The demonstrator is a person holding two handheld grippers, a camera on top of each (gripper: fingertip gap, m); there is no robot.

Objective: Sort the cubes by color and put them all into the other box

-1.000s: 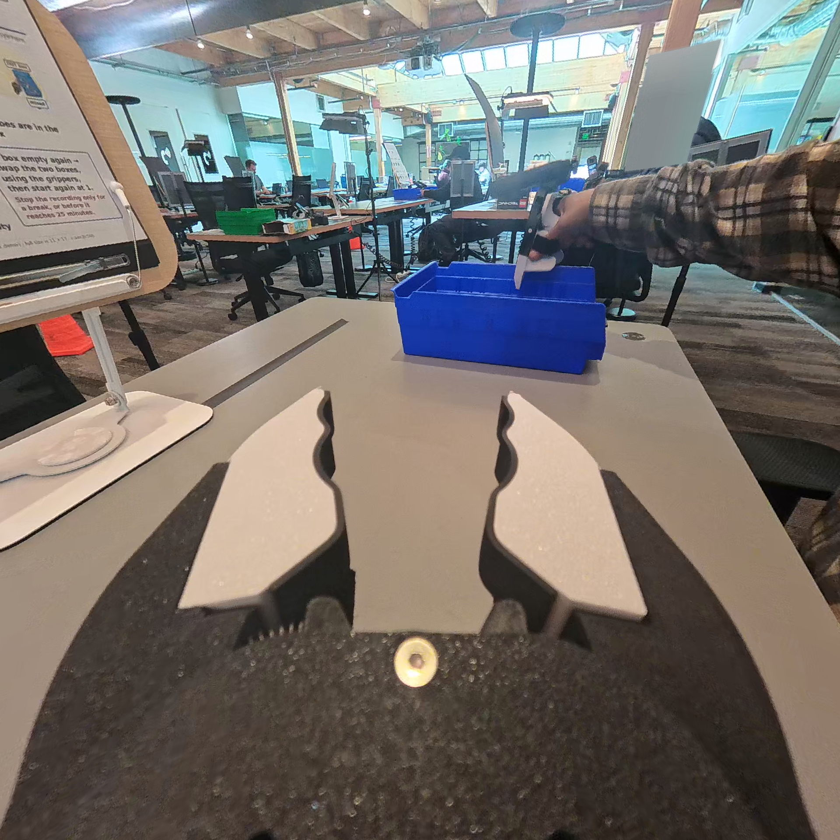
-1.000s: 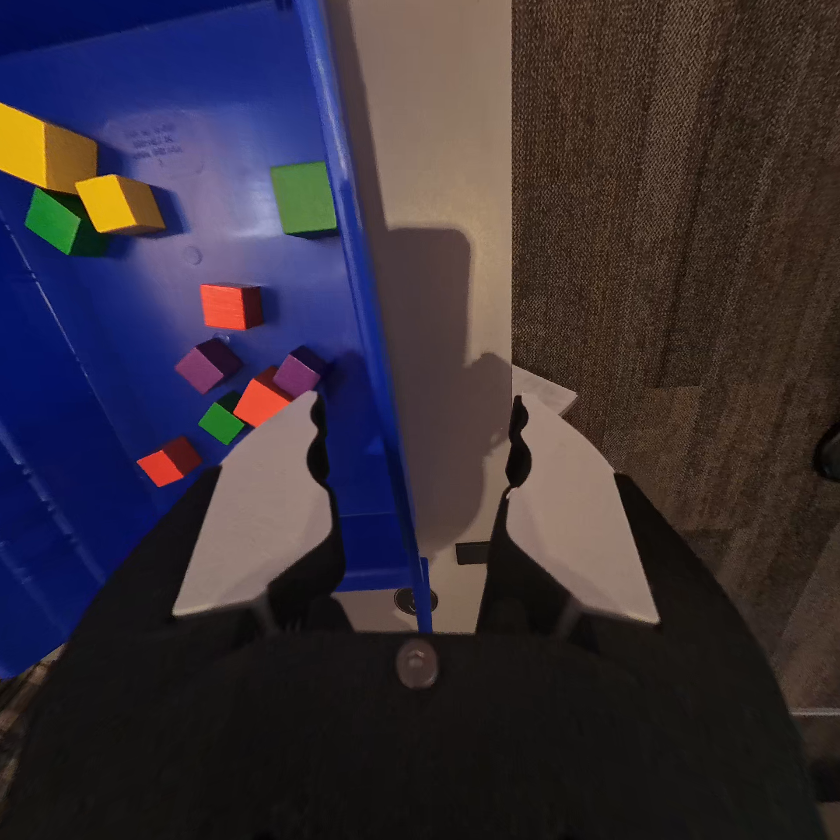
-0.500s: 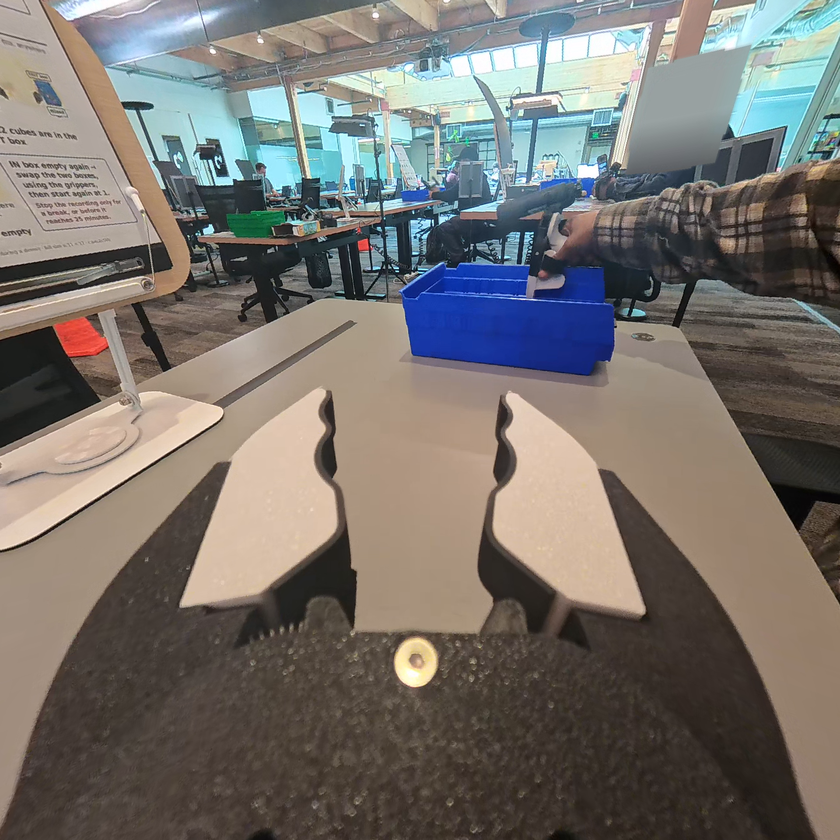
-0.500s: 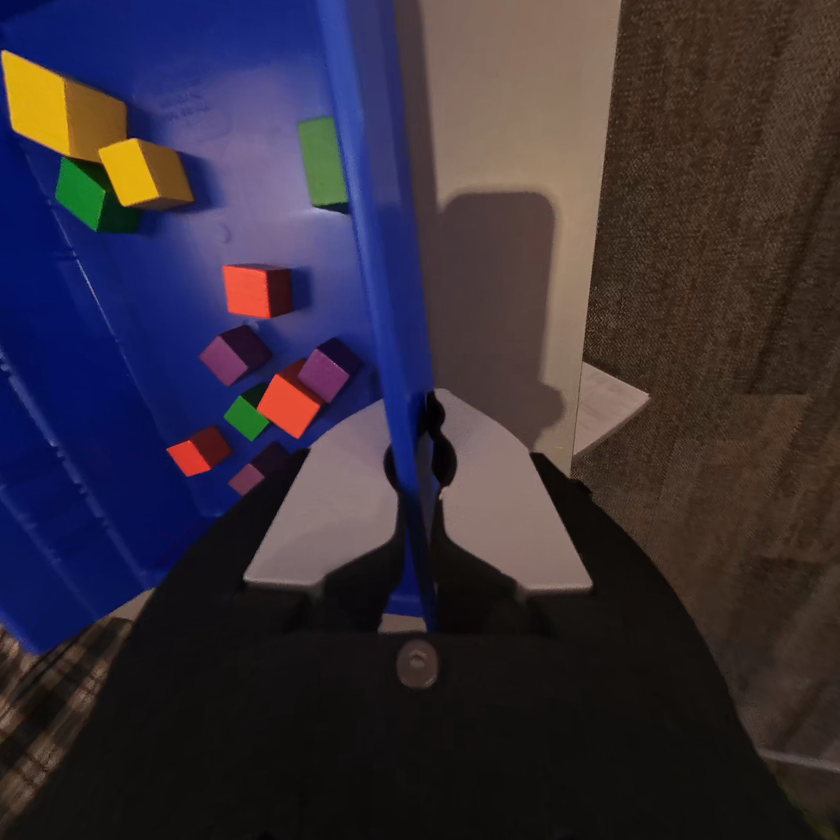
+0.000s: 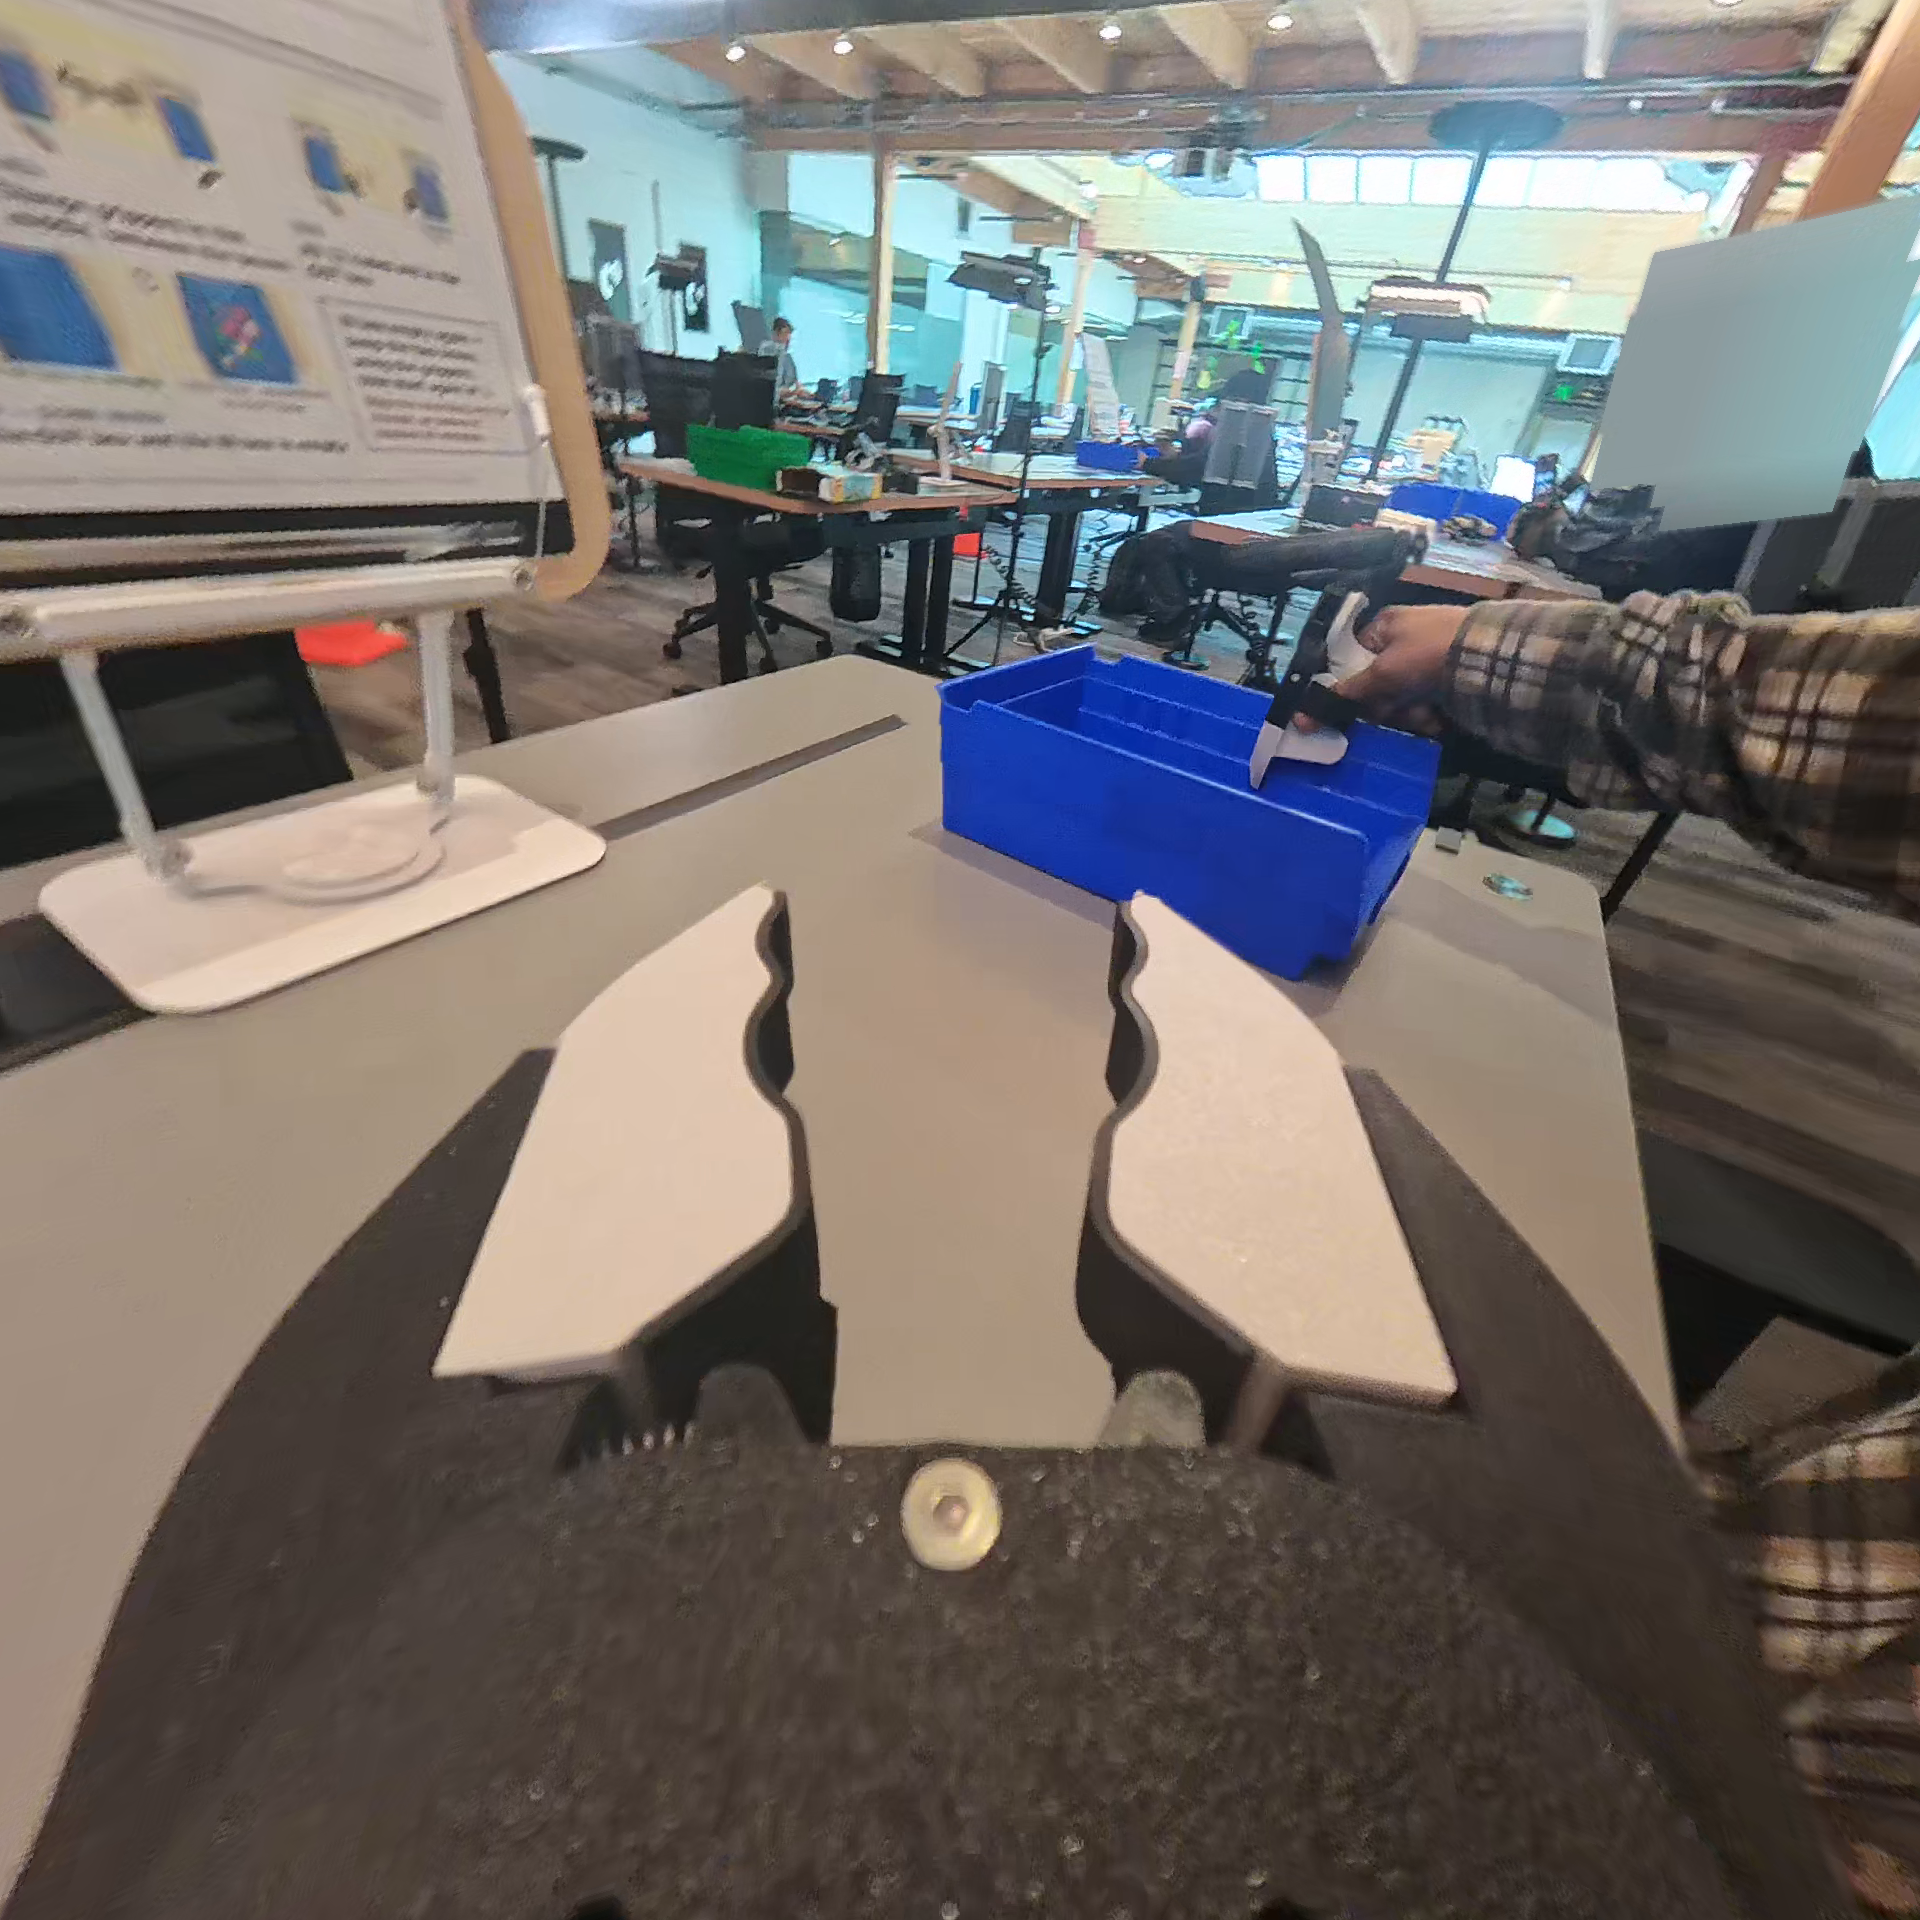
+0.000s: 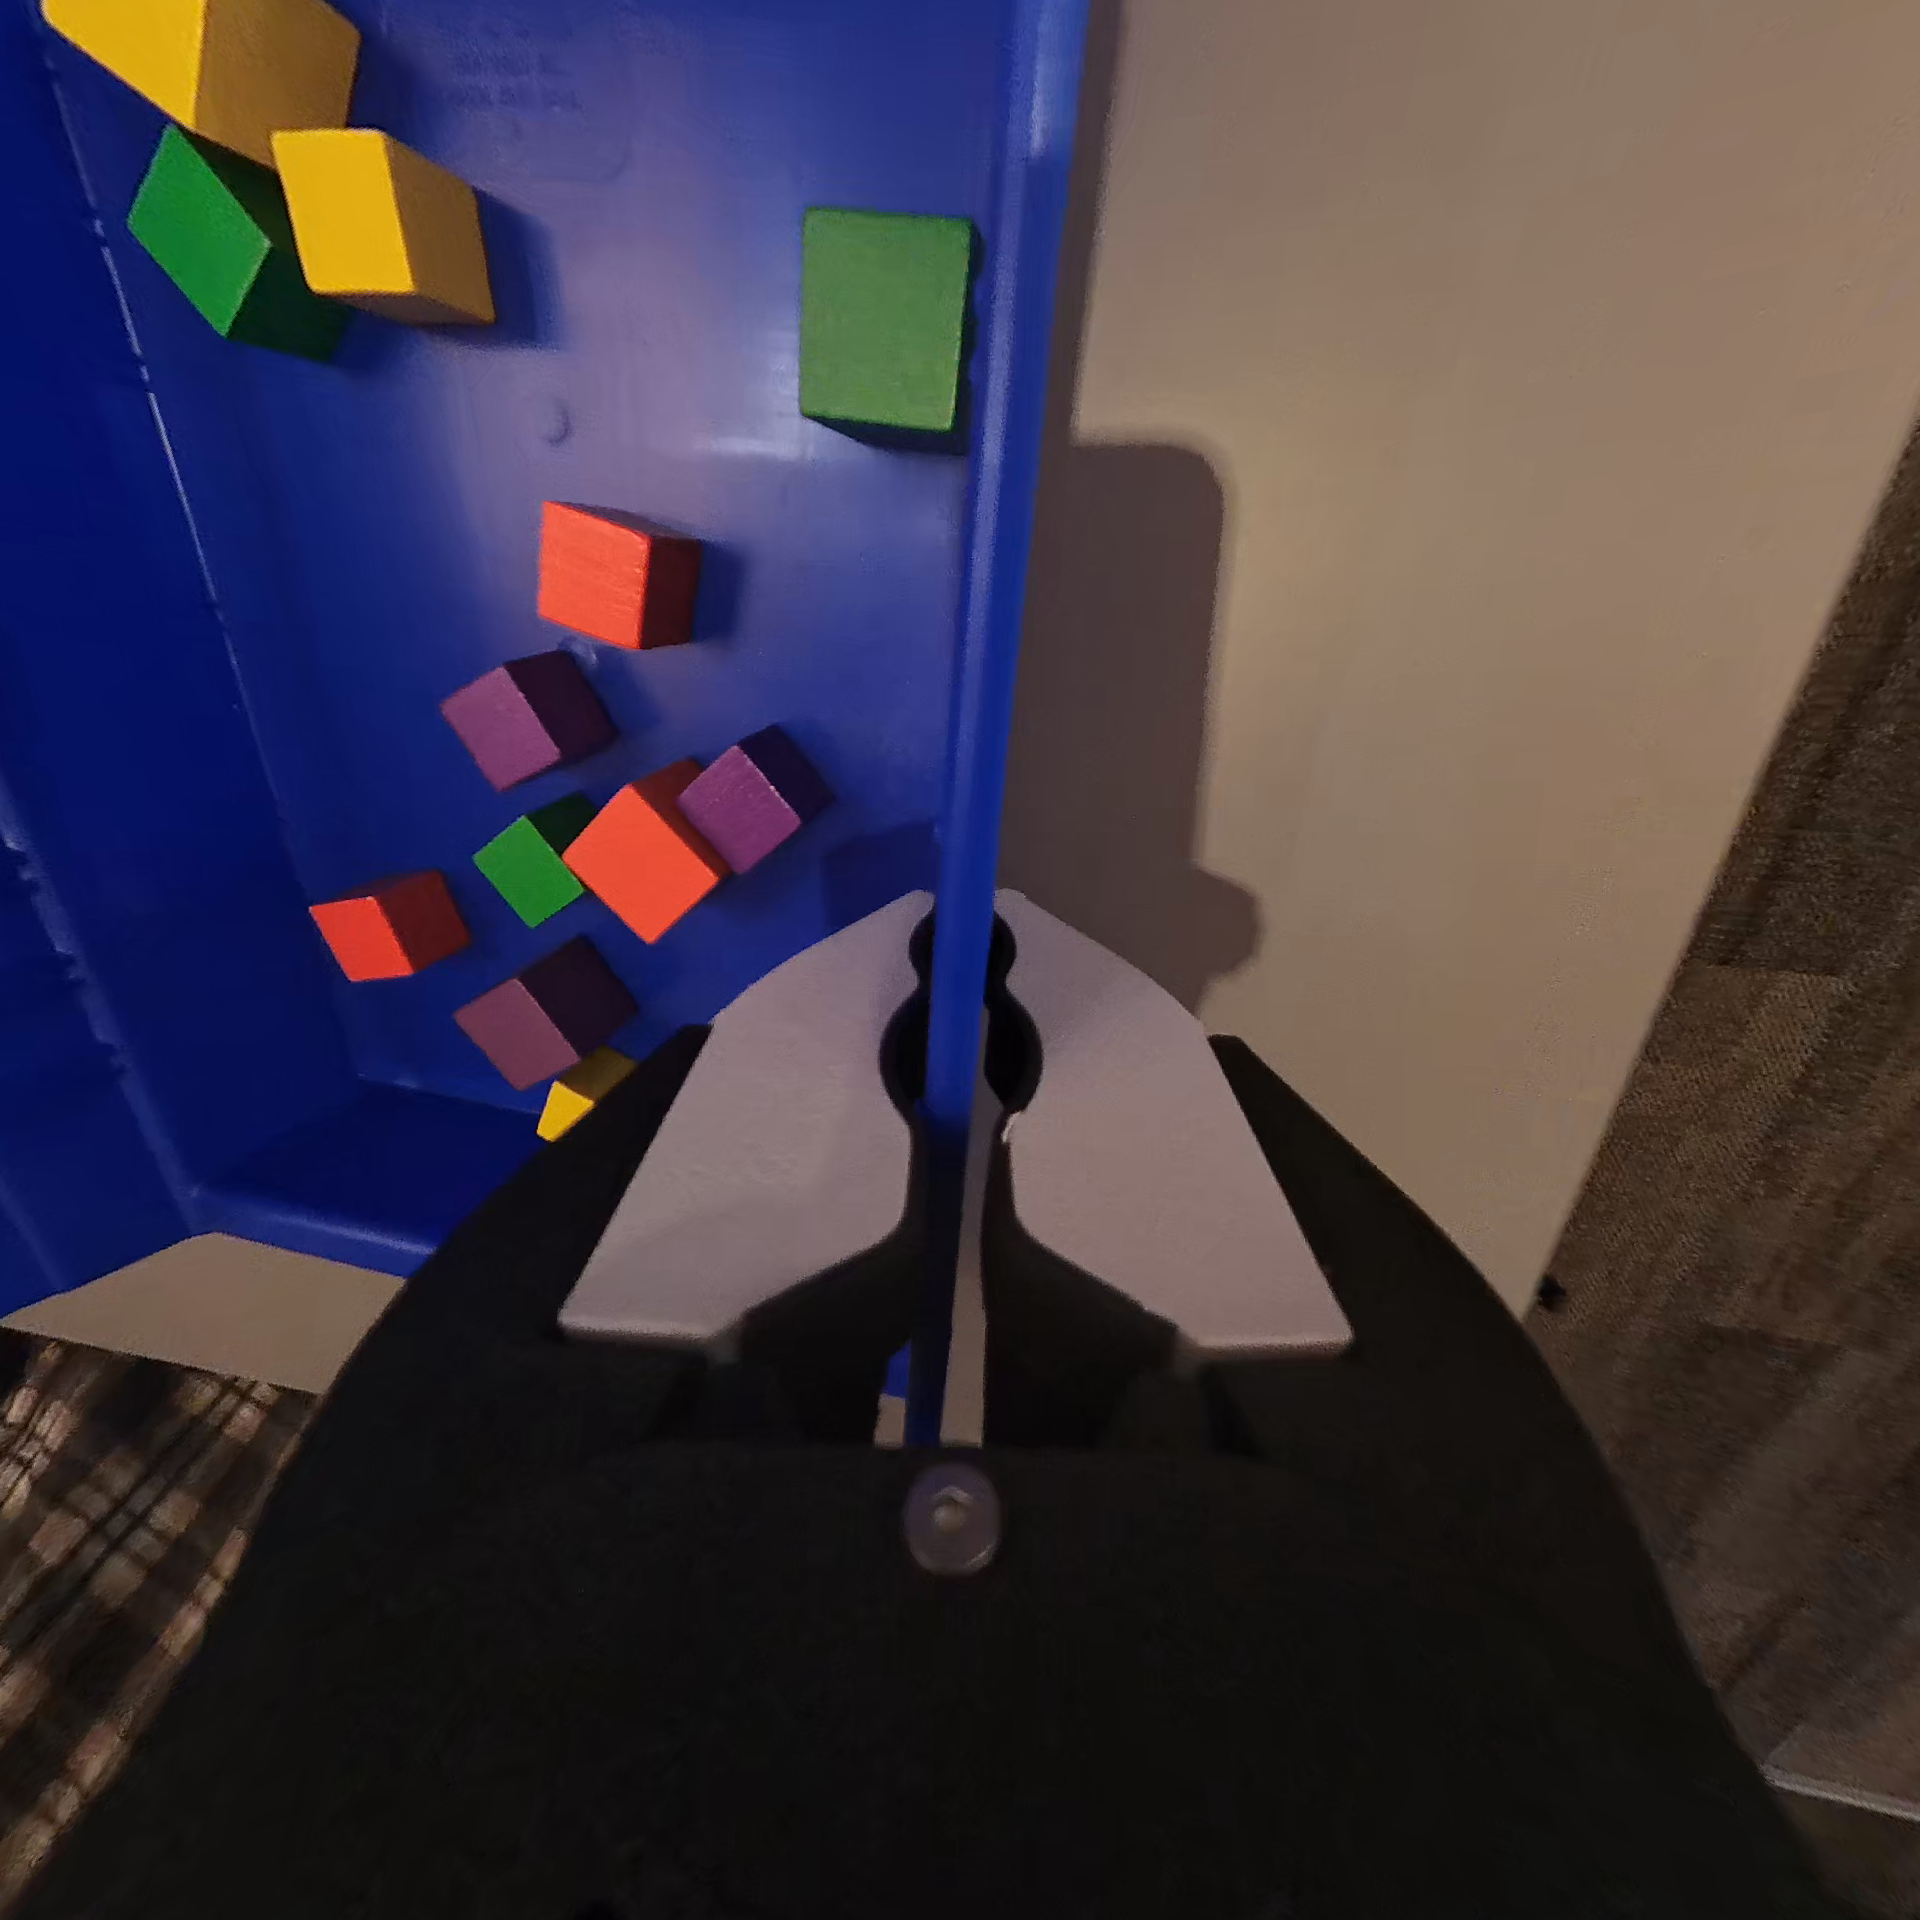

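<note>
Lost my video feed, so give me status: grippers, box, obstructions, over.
Right gripper shut on the blue box side wall. Left gripper open, empty, over the table. Mixed cubes unsorted inside. Nothing in the way.

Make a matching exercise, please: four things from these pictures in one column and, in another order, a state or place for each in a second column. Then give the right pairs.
Things:
1. left gripper
2. right gripper
3. large green cube
4. paper stand

States or places:
A. shut on the wall of the blue box
B. on the grey table, left of the box
C. open, holding nothing, above the table
D. on the box floor, close beside its wall

Pairs: 1-C, 2-A, 3-D, 4-B
</note>
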